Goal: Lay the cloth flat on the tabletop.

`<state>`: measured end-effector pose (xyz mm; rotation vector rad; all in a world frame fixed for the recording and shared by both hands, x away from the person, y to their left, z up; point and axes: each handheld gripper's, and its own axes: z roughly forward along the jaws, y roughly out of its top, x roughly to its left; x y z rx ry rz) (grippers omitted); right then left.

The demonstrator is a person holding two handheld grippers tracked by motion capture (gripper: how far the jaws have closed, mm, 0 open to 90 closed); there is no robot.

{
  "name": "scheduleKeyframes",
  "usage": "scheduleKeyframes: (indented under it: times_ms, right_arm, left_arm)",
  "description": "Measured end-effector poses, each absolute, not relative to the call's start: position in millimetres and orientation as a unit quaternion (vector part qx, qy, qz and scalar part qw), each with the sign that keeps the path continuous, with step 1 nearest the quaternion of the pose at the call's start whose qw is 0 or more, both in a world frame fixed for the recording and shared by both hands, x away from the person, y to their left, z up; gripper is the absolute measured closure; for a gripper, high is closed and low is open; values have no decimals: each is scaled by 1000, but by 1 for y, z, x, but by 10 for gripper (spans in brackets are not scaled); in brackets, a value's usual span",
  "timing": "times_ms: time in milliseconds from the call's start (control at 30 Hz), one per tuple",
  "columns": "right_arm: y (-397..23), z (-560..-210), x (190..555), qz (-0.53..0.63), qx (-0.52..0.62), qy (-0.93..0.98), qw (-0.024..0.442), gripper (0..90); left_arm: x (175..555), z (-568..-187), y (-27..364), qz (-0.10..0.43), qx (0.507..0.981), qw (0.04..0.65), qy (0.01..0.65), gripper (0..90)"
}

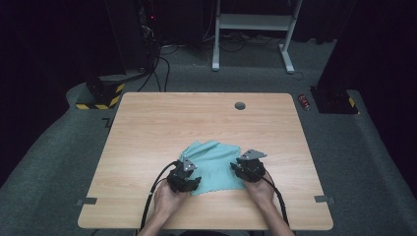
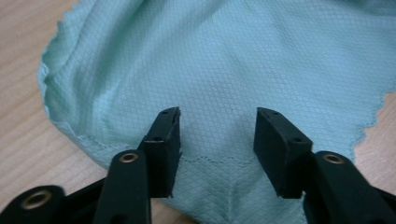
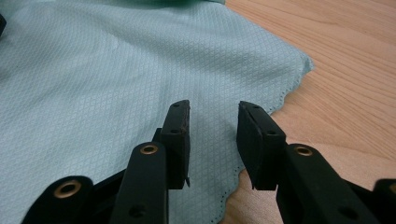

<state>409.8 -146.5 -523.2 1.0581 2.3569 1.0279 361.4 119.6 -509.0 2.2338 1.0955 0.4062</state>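
Note:
A teal waffle-weave cloth (image 1: 214, 164) lies partly crumpled on the wooden table (image 1: 147, 128), near the front middle. My left gripper (image 1: 187, 172) sits at the cloth's near-left edge, held by a hand from below. In the left gripper view its jaws (image 2: 217, 116) stand apart over the cloth (image 2: 210, 56), just past the stitched hem, with flat fabric between them and no pinch. My right gripper (image 1: 248, 167) is at the cloth's near-right edge. In the right gripper view it (image 3: 212, 109) is open above the cloth (image 3: 93, 84), close to the scalloped border.
Bare wood (image 3: 345, 70) lies right of the cloth. A round cable hole (image 1: 240, 105) sits near the table's far edge. Grey tape marks (image 1: 86, 201) flank the front corners. On the floor beyond are a white desk frame (image 1: 255, 22), cables and a red can (image 1: 304, 102).

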Motion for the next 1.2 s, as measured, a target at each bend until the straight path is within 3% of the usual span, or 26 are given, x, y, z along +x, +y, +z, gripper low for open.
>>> scheduleKeyframes:
  times_ms: [267, 533, 733, 1100, 1200]
  right_arm:
    - [-147, -523, 410, 364, 375, 834, 178, 645]
    - [-147, -523, 410, 364, 375, 834, 177, 644]
    - [-147, -523, 410, 364, 375, 834, 177, 643]
    - [-147, -523, 410, 364, 374, 834, 178, 642]
    - [-147, -523, 410, 364, 374, 834, 179, 641]
  left_arm:
    - [350, -505, 138, 137, 851, 295, 412, 785]
    - [337, -503, 169, 137, 846, 286, 429, 863]
    - [335, -500, 187, 141, 836, 288, 446, 835]
    - [383, -488, 182, 143, 806, 325, 474, 558]
    - [401, -480, 178, 148, 792, 344, 483, 537]
